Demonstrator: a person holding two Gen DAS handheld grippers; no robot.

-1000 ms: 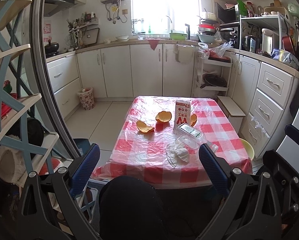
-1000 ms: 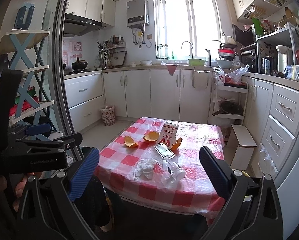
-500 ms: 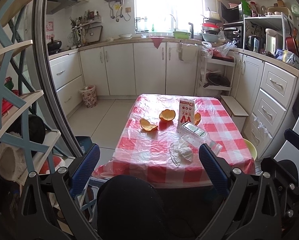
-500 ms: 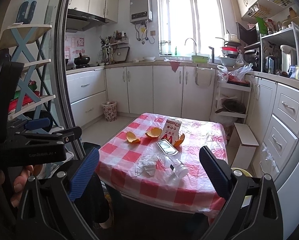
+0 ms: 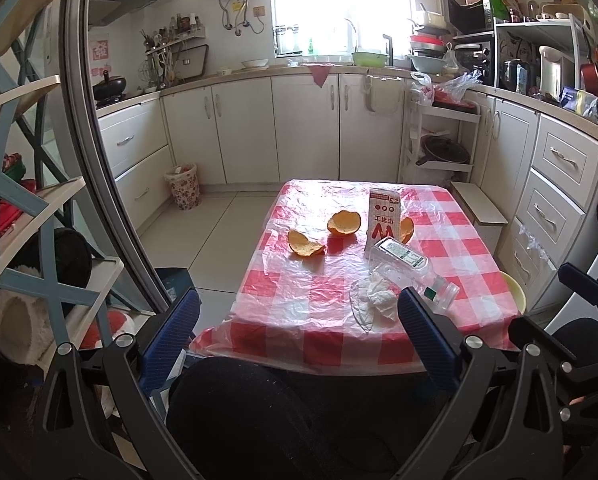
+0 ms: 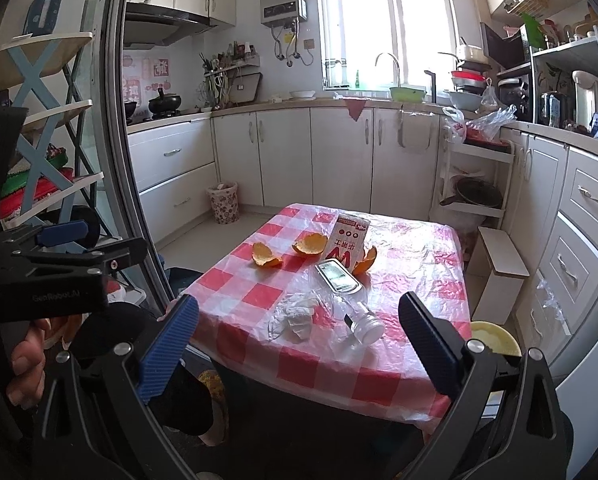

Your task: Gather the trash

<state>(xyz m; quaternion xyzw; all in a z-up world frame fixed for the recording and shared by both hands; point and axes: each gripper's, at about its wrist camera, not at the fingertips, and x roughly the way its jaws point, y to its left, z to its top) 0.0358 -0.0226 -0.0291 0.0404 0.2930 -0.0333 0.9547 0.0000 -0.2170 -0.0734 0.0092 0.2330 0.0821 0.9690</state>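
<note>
Both grippers have drifted a little closer to the small table with the red-and-white checked cloth under clear plastic sheeting [image 5: 295,304] over the last second: the table fills more of each view than it did, though its near edge is well short of either set of blue pads. That reads as the approach stage of the job, with nothing collected yet. The left gripper [image 5: 299,320] has its jaws wide apart and empty, and the right gripper [image 6: 299,328] is likewise spread and holding nothing. The trash lies exactly as it did before. Near the front edge sits a crumpled white tissue [image 5: 375,300], and just beside it on the right a clear plastic bottle lying on its side with a white cap [image 6: 355,320], cap toward the near edge. Behind them, about mid-table, stands an upright white-and-red drink carton [image 5: 383,220], with a clear plastic container bearing a printed label [image 5: 399,254] leaning at its foot. Three orange peel pieces surround the carton: one toward the left edge [image 5: 305,244], one just left of the carton [image 5: 343,224], and one half hidden behind its right side [image 5: 407,229]. A patterned wastebasket [image 5: 183,186] stands on the floor by the far cabinets, well apart from the table, a likely destination. The tissue and bottle look like the nearest first picks.
</note>
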